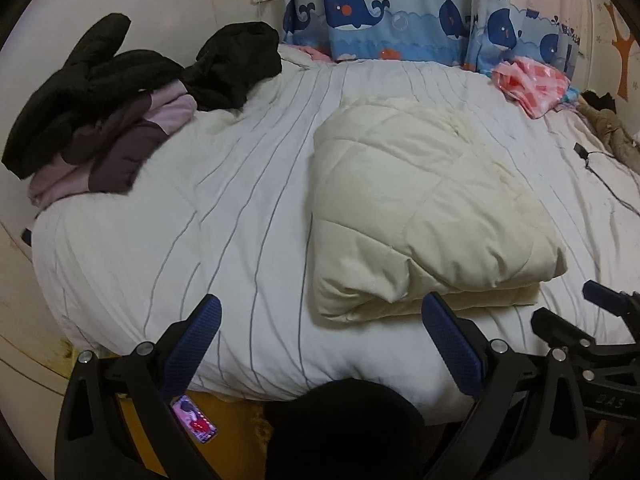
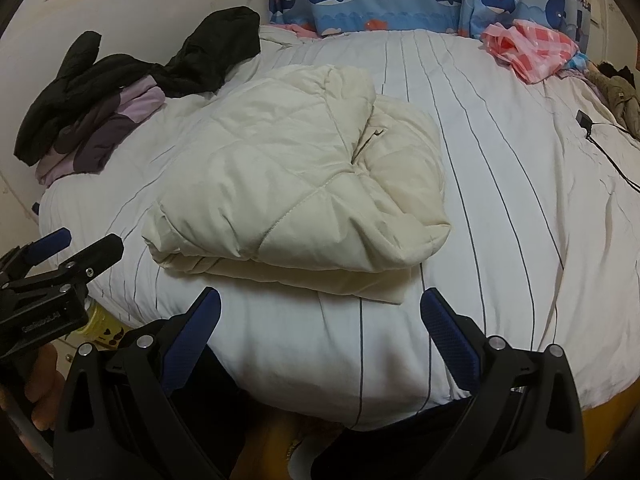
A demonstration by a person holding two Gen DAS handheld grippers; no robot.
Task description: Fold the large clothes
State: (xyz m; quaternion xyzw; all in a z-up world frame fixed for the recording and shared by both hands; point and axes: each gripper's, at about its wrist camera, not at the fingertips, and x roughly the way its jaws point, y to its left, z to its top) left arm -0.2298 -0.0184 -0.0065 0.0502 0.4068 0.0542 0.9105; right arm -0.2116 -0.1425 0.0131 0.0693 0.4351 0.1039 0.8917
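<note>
Cream coat [image 2: 296, 184]: folded bundle, mid-bed [image 2: 520, 200], near the front edge; left gripper [image 1: 320, 344] and right gripper [image 2: 320, 336] both spread wide, empty, hovering short of it; risk: puffy layers may spring apart if only the top layer gets pinched

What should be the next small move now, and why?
Probably move the left gripper toward the pile of dark and purple clothes: the cream quilted garment already lies folded on the bed, and both grippers, right gripper included, are open and empty.

folded cream coat [image 2: 296, 184] mid-bed, bare sheet [image 2: 520, 208] around
</note>
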